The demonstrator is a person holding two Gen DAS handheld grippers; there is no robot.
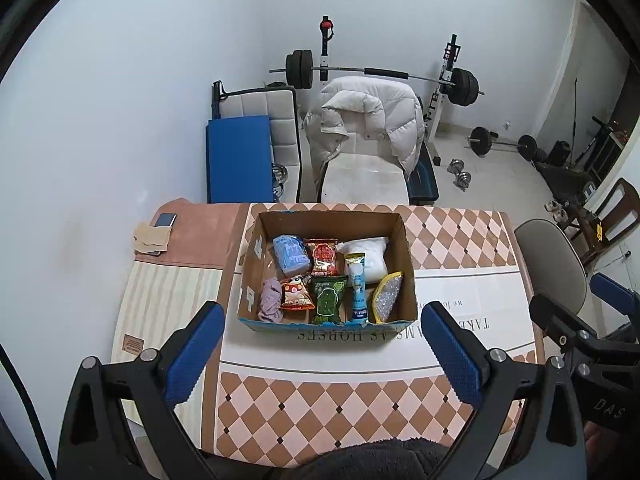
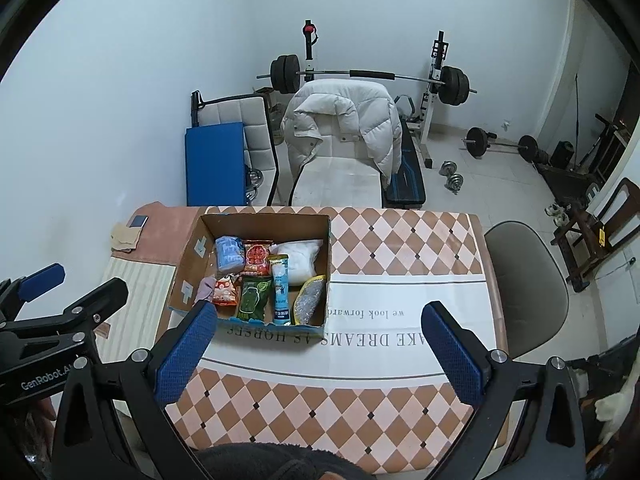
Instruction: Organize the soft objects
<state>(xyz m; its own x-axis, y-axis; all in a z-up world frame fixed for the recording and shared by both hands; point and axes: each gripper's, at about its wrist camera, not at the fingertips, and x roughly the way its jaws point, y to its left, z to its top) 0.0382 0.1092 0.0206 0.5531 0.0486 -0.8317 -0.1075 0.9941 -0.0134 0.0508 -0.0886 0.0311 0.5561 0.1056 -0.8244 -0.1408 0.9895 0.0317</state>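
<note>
Checkered worktop (image 1: 360,408) in a home gym, barbell rack (image 1: 448,76) behind. Cardboard box (image 1: 328,224) of soft packets sits mid-worktop. Left tool (image 1: 320,356) and right tool (image 2: 316,356) both spread, empty. Only the right view catches a white cat paw (image 2: 612,408).

Beyond the checkered tablecloth (image 1: 320,408) we see a white puffer jacket (image 1: 366,120) draped over a chair, a barbell (image 1: 380,74) on its rack against the wall, a blue mat (image 1: 239,158) leaning beside a padded seat, dumbbells (image 1: 460,174) on the floor, and a phone (image 1: 165,220) at the table's far left corner.
</note>
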